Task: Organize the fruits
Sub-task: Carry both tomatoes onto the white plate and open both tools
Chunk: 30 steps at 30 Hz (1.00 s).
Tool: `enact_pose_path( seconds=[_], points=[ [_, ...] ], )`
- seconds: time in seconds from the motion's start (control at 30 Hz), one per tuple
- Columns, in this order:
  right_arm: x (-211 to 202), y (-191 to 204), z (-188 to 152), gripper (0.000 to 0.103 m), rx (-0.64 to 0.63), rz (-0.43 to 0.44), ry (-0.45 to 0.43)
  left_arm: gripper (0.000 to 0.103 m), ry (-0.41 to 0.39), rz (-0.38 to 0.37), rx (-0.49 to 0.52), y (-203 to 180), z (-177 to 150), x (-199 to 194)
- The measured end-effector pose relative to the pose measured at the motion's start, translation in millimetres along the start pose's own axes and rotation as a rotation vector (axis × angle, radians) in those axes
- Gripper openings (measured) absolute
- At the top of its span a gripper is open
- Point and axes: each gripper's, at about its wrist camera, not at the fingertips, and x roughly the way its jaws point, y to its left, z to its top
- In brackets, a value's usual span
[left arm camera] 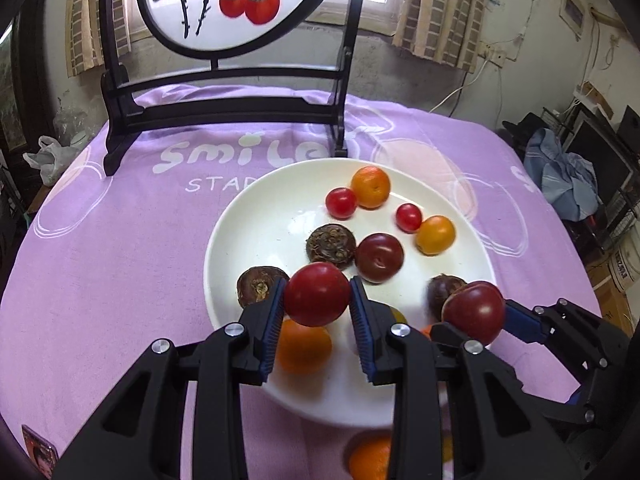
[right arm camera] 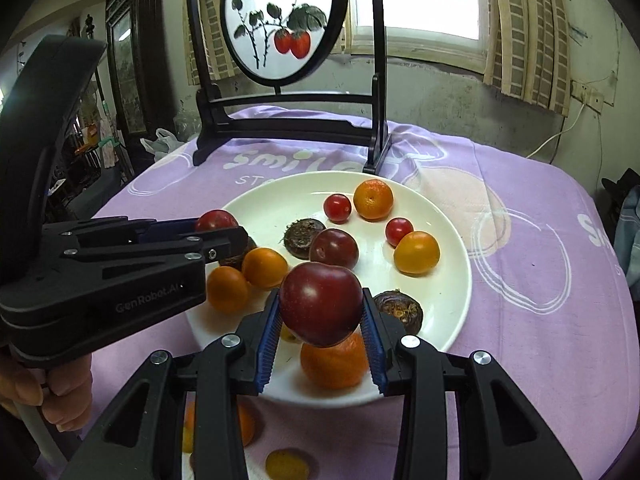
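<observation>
Your left gripper (left arm camera: 317, 304) pinches a red tomato (left arm camera: 317, 294) above the plate's (left arm camera: 256, 216) near edge, and your right gripper (right arm camera: 320, 320) pinches a dark red plum (right arm camera: 321, 303) beside it; past them, oranges, small tomatoes and brown water chestnuts lie toward the plate's far edge

desk: round (right arm camera: 560, 360) — covered by a purple cloth (left arm camera: 120, 260) with white "smile" lettering and ring outlines
plate: white (left arm camera: 256, 224), on the cloth near the middle
screen stand: black frame (left arm camera: 224, 114) with a round persimmon painting, feet on the cloth just behind the plate
loose fruit: an orange one (right arm camera: 244, 424) and a small yellow one (right arm camera: 286, 465) on the cloth beside the plate's near rim — partly hidden
near-left edge: small printed card (left arm camera: 38, 454)
</observation>
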Motion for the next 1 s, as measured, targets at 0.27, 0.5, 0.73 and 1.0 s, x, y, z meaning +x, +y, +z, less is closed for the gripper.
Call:
enact_pose_path(
  seconds=[0.27,0.5,0.73,1.0],
  points=[
    [22,-9,1,0.038,0.017,-0.003,0.016,0.032,0.026,0.000,-0.030,5,5,28],
    [32,-9,-1,0.039,0.025,-0.009,0.018,0.032,0.014,0.014,-0.014,1,7,31],
    [35,-13,0,0.039,0.050,-0.007,0.012,0.049,0.010,0.004,-0.025,0,7,32],
    [15,-16,-3,0.044,0.080,0.005,-0.023,0.056,-0.013,-0.007,-0.037,-2,5,15]
  ],
)
